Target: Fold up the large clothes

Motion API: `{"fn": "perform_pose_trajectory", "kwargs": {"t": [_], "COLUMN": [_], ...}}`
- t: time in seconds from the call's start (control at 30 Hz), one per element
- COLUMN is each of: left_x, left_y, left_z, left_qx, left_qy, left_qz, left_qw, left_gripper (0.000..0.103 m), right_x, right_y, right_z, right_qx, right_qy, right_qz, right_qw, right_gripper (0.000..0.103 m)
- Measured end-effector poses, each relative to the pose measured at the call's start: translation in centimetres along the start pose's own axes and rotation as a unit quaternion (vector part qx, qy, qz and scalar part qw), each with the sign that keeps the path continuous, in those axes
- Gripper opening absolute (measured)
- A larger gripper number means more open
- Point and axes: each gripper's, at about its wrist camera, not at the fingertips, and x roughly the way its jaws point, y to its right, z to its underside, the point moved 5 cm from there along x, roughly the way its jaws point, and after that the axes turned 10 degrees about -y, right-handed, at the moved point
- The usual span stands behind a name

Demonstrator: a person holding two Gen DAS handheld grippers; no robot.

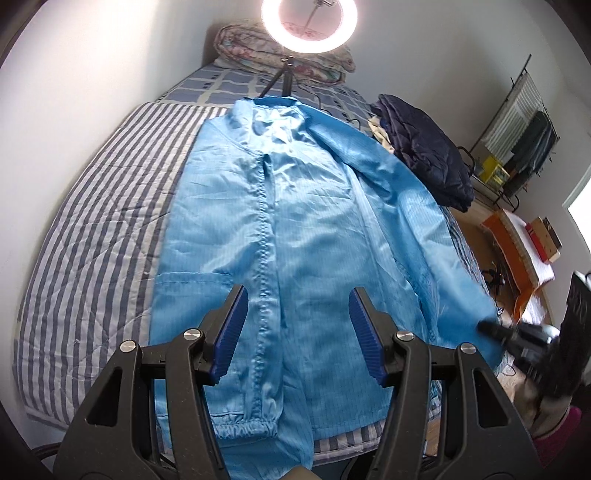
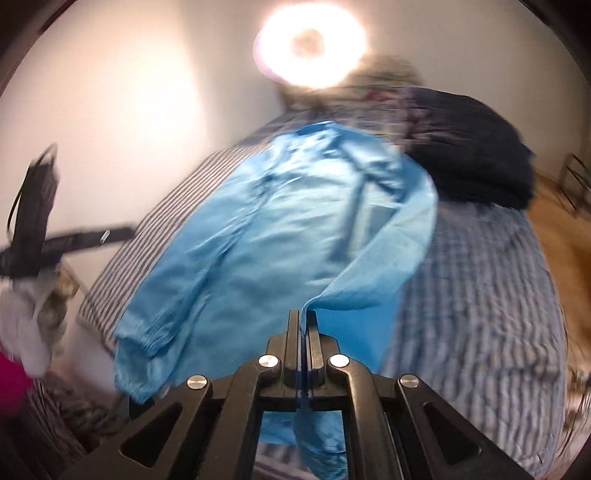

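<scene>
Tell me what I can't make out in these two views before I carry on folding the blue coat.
- Blue coat hem: left wrist view, hidden behind the open left gripper.
- Which part of the coat the right gripper pinches: right wrist view, motion blur.
- Right gripper in the left wrist view: blurred.
- Items under the dark jacket: mostly covered.

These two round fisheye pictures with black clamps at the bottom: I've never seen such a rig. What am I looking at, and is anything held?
No robot here: a person holds a two-finger clamp in each hand, each carrying a camera that looks along its fingers. The left view shows the left gripper open, hovering over a light blue jacket spread on a striped bed. The blurred right view shows the right gripper shut on the jacket's edge, lifting it. A dark garment and a ring light sit farther back.
</scene>
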Motion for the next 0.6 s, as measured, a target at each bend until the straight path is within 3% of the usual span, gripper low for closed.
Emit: {"fn": "perform_pose_trajectory", "kwargs": {"t": [0.27,0.5,0.6], "left_x": [0.4,2.4,3.6], "left_y": [-2.0,-2.2,-1.5], "left_z": [0.3,1.2,1.9], "left_qx": [-0.033,-0.044,-0.036], "left_qy": [-0.009,-0.039,-0.056], "left_qz": [0.004,0.009,0.015], "left_qw": [0.9994,0.9983,0.9977], "left_gripper": [0.058,0.058,0.058], "right_x": [4.8,7.6,7.0], "right_y": [-9.2,-12.0,-11.8], "right_z": [2.6,5.1,5.4], "right_qx": [-0.121,-0.161,-0.162], "right_qy": [-0.069,-0.106,-0.1], "right_qz": [-0.046,-0.062,-0.079], "right_qw": [0.989,0.979,0.979], "right_gripper": [0.0,0.0,0.009]}}
